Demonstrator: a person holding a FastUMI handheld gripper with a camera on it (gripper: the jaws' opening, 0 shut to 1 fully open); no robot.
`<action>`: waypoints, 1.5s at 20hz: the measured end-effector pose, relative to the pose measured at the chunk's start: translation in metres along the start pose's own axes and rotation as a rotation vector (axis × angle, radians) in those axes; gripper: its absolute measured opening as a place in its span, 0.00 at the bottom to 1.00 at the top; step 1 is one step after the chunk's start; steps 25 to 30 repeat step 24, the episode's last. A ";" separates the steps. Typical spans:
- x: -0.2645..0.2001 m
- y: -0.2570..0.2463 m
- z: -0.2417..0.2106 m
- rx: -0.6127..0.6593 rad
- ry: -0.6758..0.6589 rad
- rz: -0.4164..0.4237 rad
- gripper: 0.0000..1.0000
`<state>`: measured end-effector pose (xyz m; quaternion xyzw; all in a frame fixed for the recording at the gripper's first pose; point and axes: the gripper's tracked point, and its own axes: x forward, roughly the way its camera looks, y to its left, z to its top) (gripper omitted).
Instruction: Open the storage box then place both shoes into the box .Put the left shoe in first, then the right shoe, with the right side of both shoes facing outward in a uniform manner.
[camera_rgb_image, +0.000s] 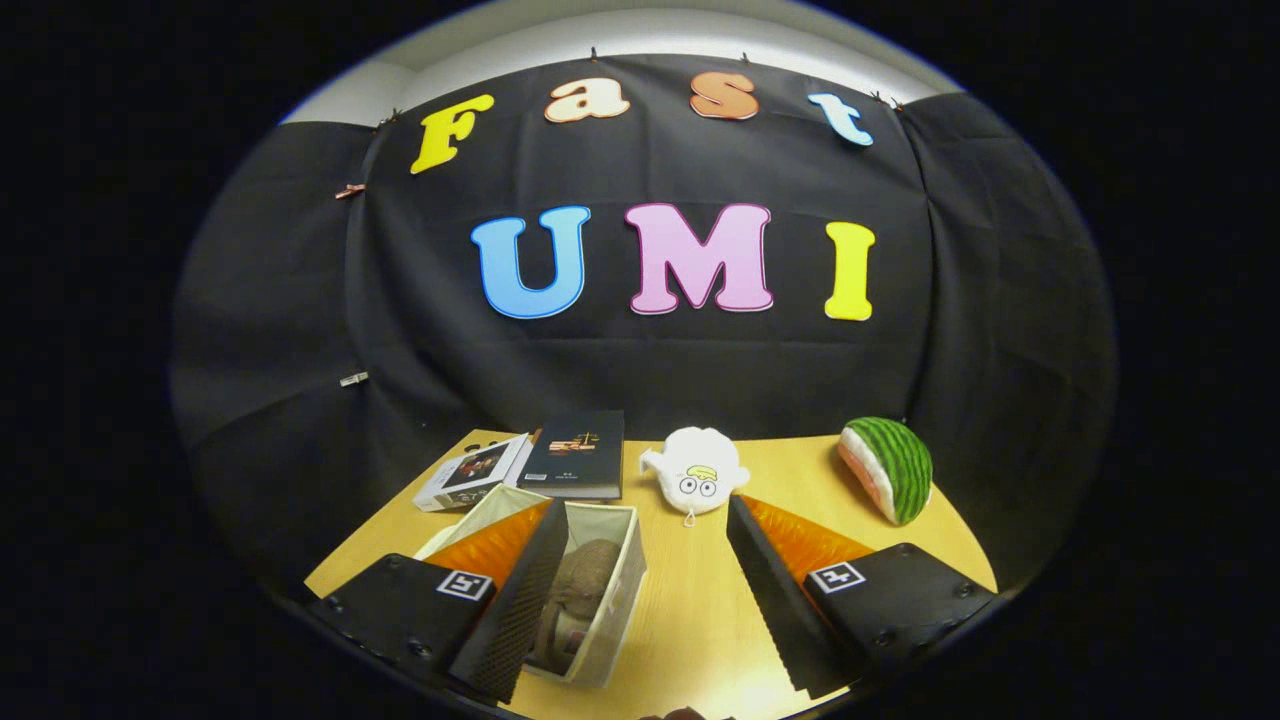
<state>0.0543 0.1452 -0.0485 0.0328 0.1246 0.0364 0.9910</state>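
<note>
Storage box (600, 590): pale fabric-sided bin w/ light rim, open at top, sitting on the wooden table (690, 620). Inside it lies a brownish-grey shoe (580, 590), partly hidden by the box wall & by the left finger; can't tell which shoe of the pair it is, nor which side faces out. Gripper (640, 610) fingers spread wide apart, nothing between them but bare tabletop, holding nothing. Left finger overlaps the box's near-left side in view; whether it actually touches the rim can't be told. Right finger stands well clear to the right of the box, over the table. Beyond the box, toward the black cloth wall: a white flat carton (470, 475) and a dark book (578, 455) lying side by side, just behind the box's far rim. To the right of the book, behind & right of the box, a white plush toy (695, 470) w/ cartoon eyes. Further right of the box, well apart, a watermelon-slice plush (890, 468) near the table's far right corner.
</note>
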 end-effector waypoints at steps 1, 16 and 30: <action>0.000 -0.008 0.005 -0.025 -0.010 0.003 0.99; 0.002 -0.160 0.027 -0.061 -0.166 0.074 0.98; 0.010 -0.256 0.049 -0.050 -0.245 -0.090 0.98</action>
